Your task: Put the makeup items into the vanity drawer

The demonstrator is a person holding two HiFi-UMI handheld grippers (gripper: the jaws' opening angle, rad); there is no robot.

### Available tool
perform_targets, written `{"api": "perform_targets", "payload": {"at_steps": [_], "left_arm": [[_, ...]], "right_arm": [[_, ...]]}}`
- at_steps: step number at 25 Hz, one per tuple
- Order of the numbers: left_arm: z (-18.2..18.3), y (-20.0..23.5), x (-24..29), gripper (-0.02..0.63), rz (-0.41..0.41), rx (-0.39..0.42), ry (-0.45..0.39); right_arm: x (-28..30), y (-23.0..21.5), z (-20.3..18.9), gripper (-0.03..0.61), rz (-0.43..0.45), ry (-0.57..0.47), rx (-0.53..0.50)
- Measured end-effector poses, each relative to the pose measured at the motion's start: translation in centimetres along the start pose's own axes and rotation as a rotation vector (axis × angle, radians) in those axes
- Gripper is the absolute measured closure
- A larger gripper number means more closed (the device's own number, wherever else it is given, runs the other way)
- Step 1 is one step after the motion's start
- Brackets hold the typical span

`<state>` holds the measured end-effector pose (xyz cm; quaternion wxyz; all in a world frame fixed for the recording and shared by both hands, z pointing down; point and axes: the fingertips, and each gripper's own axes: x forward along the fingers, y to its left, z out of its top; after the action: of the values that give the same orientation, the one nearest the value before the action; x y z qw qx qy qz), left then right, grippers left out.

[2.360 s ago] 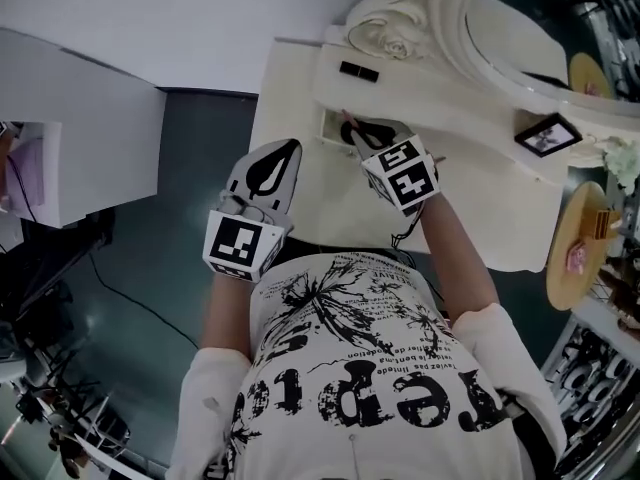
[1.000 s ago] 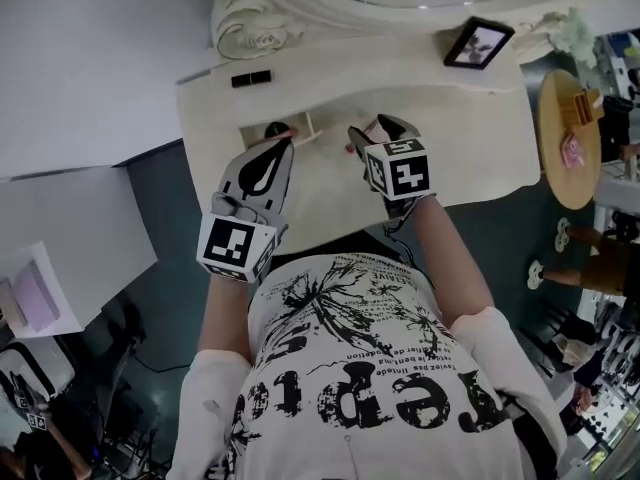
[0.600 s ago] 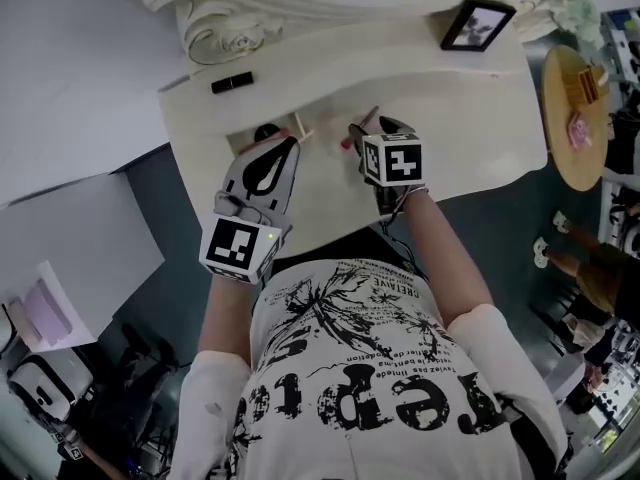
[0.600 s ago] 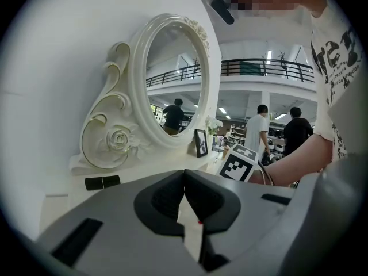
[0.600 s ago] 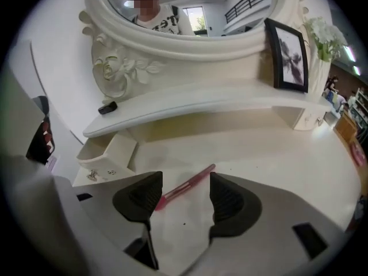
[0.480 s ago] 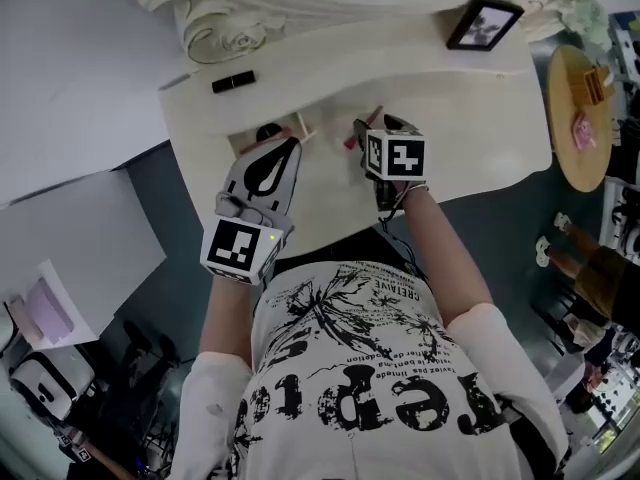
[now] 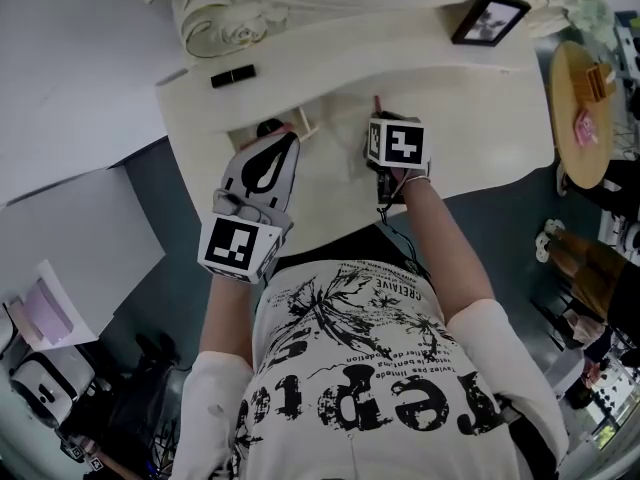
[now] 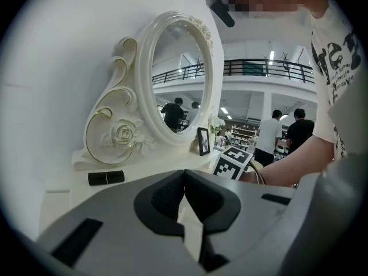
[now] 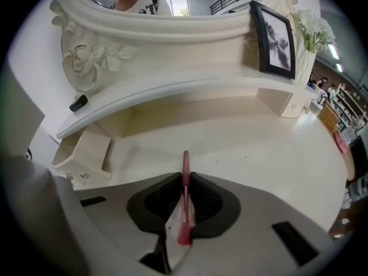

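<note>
A slim pink makeup pencil (image 9: 185, 161) sits between the pads of my right gripper (image 9: 185, 178), pointing toward the mirror. The jaws are closing and press on it. In the head view that gripper (image 7: 379, 114) hovers over the middle of the cream vanity top (image 7: 470, 118), with the pencil tip (image 7: 377, 101) poking out ahead. The small drawer (image 9: 81, 150) stands open to its left, and something dark lies in the drawer (image 7: 268, 128). My left gripper (image 7: 288, 144) is shut and empty, right in front of the drawer. A black lipstick (image 7: 232, 75) lies on the upper shelf.
An oval mirror with a carved rose frame (image 8: 122, 135) backs the vanity. A black photo frame (image 7: 490, 17) and white flowers (image 9: 313, 30) stand on the shelf at the right. A round wooden side table (image 7: 583, 118) is beyond the vanity's right edge.
The right gripper has gone from open beside the pencil on the tabletop to closed on it. The pencil now points toward the mirror. The left gripper has stayed by the drawer.
</note>
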<state>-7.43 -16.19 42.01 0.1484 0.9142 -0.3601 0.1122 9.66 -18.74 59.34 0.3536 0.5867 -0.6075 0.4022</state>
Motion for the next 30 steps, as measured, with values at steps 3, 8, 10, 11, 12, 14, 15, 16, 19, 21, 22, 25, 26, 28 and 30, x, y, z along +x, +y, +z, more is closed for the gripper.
{"api": "perform_targets", "payload": {"at_steps": [3,8,10,11,12,14,15,16,19,21,22,25,26,28,30], "left_arm": [[0.3,0.0,-0.4,0.600,0.004,0.005,-0.013],[1.4,-0.1,-1.5,0.600,0.020,0.018,-0.041],[1.9,-0.2,-2.2,0.600,0.030,0.024,-0.056],[2.2,-0.3,-2.6,0.600,0.037,0.028,-0.064],[2.4,-0.4,-3.1,0.600,0.044,0.031,-0.072],[3.0,-0.5,-3.9,0.600,0.062,0.036,-0.090],[3.2,-0.5,-4.4,0.600,0.073,0.039,-0.096],[3.4,-0.5,-4.8,0.600,0.085,0.042,-0.102],[4.0,-0.4,-6.4,0.600,0.125,0.049,-0.118],[4.3,-0.2,-7.5,0.600,0.156,0.052,-0.131],[4.3,0.0,-8.1,0.600,0.173,0.052,-0.136],[4.1,1.0,-9.9,0.600,0.229,0.043,-0.148],[4.0,1.4,-10.4,0.600,0.251,0.038,-0.150],[3.7,2.2,-11.6,0.600,0.297,0.023,-0.148],[3.3,3.1,-12.6,0.600,0.341,0.006,-0.144]], "right_arm": [[-0.6,0.0,0.0,0.515,0.008,-0.001,-0.017],[-3.5,1.0,1.1,0.515,0.065,-0.058,-0.043],[-5.0,2.1,1.8,0.515,0.115,-0.088,-0.083],[-5.7,2.8,2.2,0.515,0.146,-0.103,-0.108],[-6.4,3.6,2.4,0.515,0.174,-0.118,-0.140],[-7.6,4.9,3.1,0.515,0.205,-0.142,-0.217],[-8.2,5.6,3.4,0.515,0.216,-0.152,-0.259],[-8.7,6.3,3.7,0.515,0.230,-0.160,-0.301],[-9.7,8.7,4.3,0.517,0.283,-0.184,-0.408],[-10.3,10.6,4.5,0.517,0.317,-0.203,-0.479],[-10.5,11.6,4.6,0.517,0.332,-0.210,-0.520],[-10.5,14.9,4.7,0.517,0.384,-0.217,-0.642],[-10.4,16.0,4.6,0.517,0.405,-0.214,-0.679],[-10.2,18.0,4.5,0.517,0.448,-0.204,-0.751],[-9.8,19.9,4.4,0.517,0.486,-0.193,-0.820]]}}
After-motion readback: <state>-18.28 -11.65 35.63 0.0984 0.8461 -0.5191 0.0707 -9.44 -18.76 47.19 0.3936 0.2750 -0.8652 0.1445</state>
